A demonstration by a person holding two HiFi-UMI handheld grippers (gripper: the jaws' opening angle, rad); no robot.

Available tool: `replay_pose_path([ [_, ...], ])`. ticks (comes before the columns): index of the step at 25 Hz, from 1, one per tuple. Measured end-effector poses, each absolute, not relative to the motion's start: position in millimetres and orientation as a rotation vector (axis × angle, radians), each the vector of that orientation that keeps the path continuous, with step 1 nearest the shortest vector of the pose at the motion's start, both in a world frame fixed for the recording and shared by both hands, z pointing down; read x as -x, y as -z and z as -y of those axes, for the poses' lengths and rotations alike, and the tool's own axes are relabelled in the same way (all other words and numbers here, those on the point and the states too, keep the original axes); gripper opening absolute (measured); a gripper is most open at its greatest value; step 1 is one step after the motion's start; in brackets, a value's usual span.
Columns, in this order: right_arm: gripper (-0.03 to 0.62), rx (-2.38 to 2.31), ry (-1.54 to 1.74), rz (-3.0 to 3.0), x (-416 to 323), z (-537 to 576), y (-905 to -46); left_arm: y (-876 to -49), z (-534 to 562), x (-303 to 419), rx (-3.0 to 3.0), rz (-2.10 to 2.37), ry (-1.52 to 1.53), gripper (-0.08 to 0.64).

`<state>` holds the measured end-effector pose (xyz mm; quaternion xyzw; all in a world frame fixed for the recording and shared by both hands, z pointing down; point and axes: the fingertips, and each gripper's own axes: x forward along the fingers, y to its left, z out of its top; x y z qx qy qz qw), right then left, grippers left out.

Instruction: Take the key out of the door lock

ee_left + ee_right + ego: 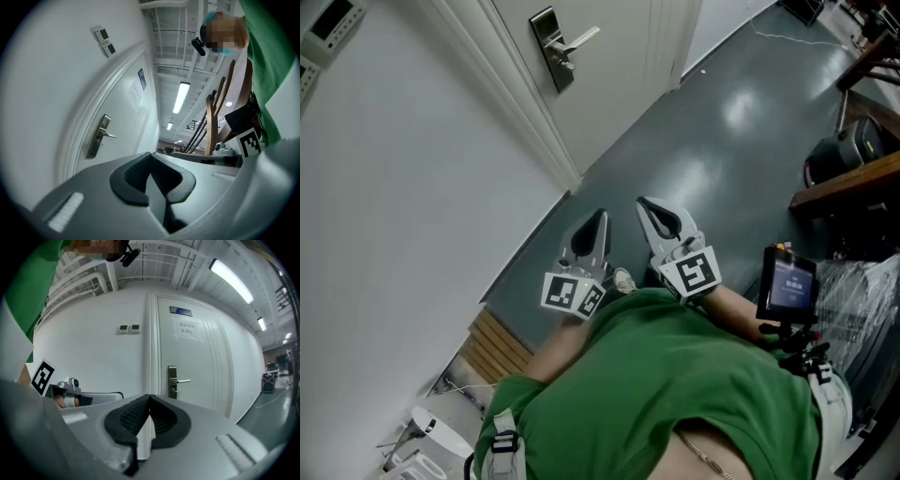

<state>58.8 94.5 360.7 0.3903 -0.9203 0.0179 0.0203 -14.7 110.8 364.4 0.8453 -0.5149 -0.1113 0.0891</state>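
Here, both grippers were clenched on nothing: the left gripper (600, 220) and the right gripper (645, 204) hung side by side, well apart from the door lock (550, 47) on the white door (619, 80). The likely hazard was a grasp landing on the lever handle (582, 38) rather than the key, which was too small to pick out; pulling before the key was turned home might also jam it. The lock appeared as a tall metallic plate, with a small nub (174, 390) below the lever, perhaps the key.
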Motion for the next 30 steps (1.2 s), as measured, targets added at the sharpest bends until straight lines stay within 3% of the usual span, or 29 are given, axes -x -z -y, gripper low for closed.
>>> replay_pose_path([
  [11,0.003,-1.166,-0.041,2.848,5.3,-41.7,-376.7,-381.4,-67.5,79.4,-2.46,1.564,0.341,0.003],
  [30,0.003,-1.056,-0.05,2.911,29.6,106.3,-368.5,-374.5,91.9,89.3,-2.469,1.597,0.275,0.003],
])
